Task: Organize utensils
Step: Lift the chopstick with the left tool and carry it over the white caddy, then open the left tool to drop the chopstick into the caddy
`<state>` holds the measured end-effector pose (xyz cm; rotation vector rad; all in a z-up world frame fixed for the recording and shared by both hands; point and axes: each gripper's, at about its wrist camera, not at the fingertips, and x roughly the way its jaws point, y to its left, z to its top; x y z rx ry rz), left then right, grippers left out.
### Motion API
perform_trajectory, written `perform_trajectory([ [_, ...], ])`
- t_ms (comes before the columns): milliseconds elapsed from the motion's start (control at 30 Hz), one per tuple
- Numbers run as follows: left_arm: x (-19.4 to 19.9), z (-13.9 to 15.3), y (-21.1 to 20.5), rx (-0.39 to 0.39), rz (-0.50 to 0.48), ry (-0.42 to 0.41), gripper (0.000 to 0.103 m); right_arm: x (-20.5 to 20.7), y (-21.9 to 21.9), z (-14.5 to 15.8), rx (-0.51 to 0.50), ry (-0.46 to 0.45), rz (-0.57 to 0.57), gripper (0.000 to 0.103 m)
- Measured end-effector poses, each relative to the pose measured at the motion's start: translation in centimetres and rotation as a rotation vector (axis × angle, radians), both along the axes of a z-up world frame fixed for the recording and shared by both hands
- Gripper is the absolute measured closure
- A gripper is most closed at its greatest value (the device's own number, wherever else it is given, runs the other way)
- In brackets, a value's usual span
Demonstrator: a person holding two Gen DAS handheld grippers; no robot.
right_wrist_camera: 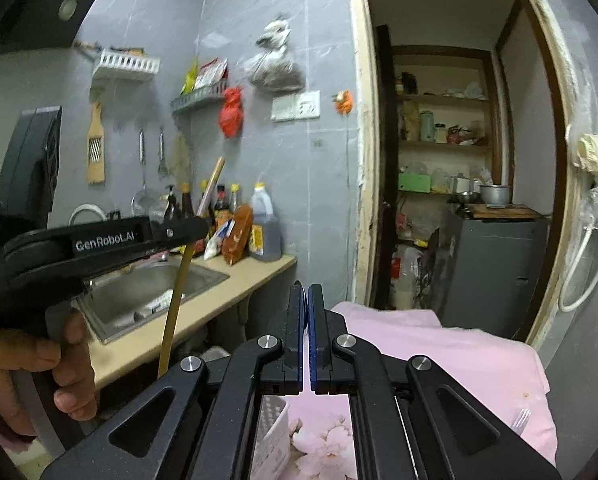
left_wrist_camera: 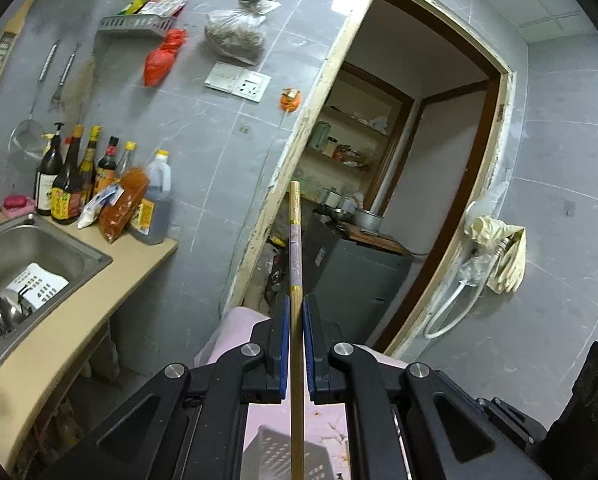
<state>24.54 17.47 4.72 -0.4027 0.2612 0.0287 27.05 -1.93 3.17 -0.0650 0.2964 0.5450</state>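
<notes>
Left tool clamped on chopstick, held in air, lower end cut off by frame. Right tool closed, empty. White basket on pink-clothed desk, mostly hidden behind tool. Fork at desk's right edge, blurred.

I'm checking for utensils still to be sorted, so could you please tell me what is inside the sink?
In the sink a white perforated basket lies on the bottom, with a metal spoon beside it near the drain. Whatever lies under the basket is hidden, and the sink's near end is cut off.
</notes>
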Motion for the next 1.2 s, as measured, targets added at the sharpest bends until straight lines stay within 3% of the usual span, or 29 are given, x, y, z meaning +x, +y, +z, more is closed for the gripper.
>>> perform_trajectory([
  [500,-1.3,-3.2,-1.1,0.058,0.040,0.031,0.096,-0.9,0.6,-3.3,-0.077,0.053,0.031,0.101],
  [900,-2.4,-2.6,-1.5,0.118,0.035,-0.004,0.096,-1.1,0.8,-4.7,-0.098,0.068,0.050,0.101],
  [1200,-2.1,-2.9,-1.7,0.120,-0.006,0.041,0.096,-1.0,0.4,-4.7,-0.082,0.100,0.086,0.100],
])
